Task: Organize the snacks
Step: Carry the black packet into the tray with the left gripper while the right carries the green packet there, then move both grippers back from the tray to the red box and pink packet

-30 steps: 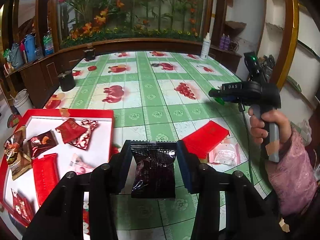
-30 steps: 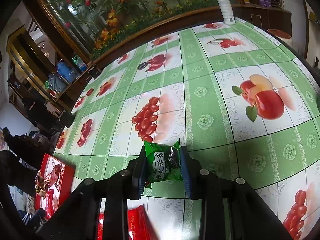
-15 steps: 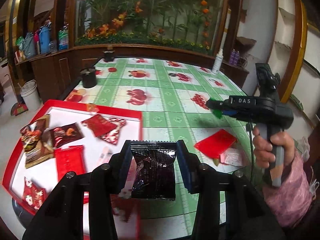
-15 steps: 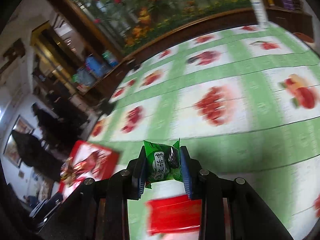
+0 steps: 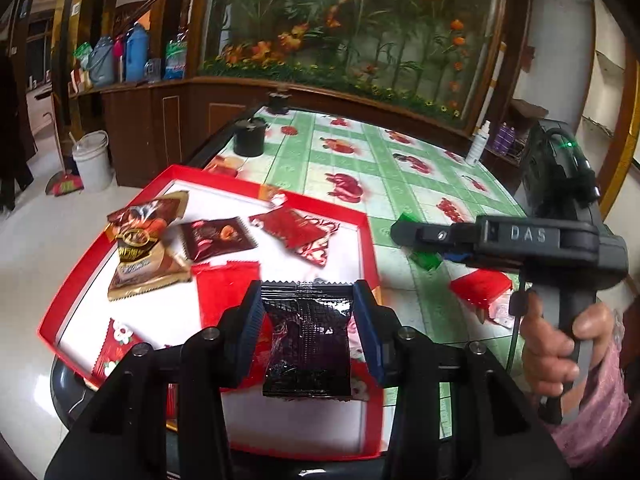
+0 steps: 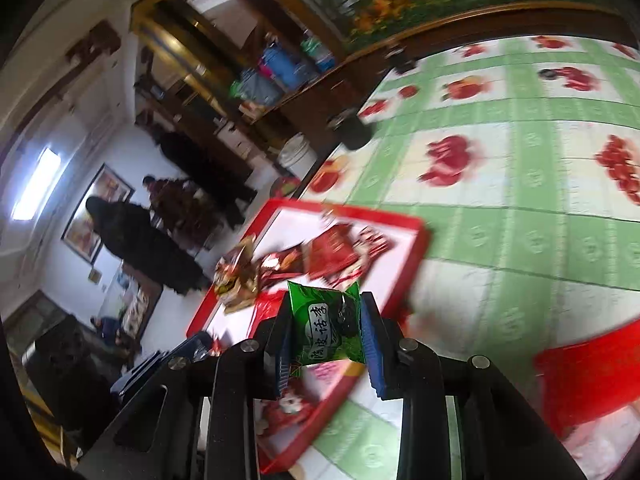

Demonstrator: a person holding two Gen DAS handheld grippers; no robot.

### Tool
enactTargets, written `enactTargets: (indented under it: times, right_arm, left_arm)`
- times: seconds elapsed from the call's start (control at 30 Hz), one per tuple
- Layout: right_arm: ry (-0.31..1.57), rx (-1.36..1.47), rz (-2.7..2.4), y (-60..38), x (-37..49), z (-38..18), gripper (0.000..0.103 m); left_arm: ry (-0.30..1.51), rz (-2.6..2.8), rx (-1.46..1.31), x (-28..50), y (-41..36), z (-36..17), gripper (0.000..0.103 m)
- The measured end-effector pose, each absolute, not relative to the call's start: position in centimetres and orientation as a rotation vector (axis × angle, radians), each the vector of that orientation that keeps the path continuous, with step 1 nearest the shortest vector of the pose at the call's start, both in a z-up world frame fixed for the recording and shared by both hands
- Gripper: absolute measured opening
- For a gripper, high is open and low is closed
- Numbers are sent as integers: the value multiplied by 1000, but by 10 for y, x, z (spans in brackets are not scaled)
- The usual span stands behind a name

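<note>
A lived-in home dining room: a surface (image 5: 404, 184) under a green fruit-print oilcloth, dark wood cabinets (image 5: 160, 128) along its far edge, a flower mural (image 5: 352, 28) behind, thermos jugs (image 5: 134, 58), a white bucket (image 5: 92, 160) on the tiled floor.
</note>
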State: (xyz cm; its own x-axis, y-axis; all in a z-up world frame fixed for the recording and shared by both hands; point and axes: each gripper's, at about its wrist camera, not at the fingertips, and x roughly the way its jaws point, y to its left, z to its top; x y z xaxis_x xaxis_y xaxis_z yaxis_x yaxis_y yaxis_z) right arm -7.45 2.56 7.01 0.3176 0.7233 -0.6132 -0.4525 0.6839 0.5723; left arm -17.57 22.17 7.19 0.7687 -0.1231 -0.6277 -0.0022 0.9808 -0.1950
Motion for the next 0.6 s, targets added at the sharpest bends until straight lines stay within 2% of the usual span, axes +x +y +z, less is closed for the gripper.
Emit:
enactTargets:
  times: [0.23,0.37,0.4,0.47,0.6]
  right_arm:
    - [1011,297,882,66,-80,60,32]
    - [1033,335,901,80,-67,61,38]
    - [1034,348,908,80,-64,63,38]
    - [1031,377,917,79,-60,65,46]
    - [1002,391,923,71,-55,66,46]
  left_arm:
    - [692,-13,-197,-176,234,66,43]
    - [685,43,-210,-176,241,67,43]
    - [684,57,-207,-176,243,66,45]
    - [685,77,-194,-175,244,65,51]
    - [682,79,-174,-173,243,66,51]
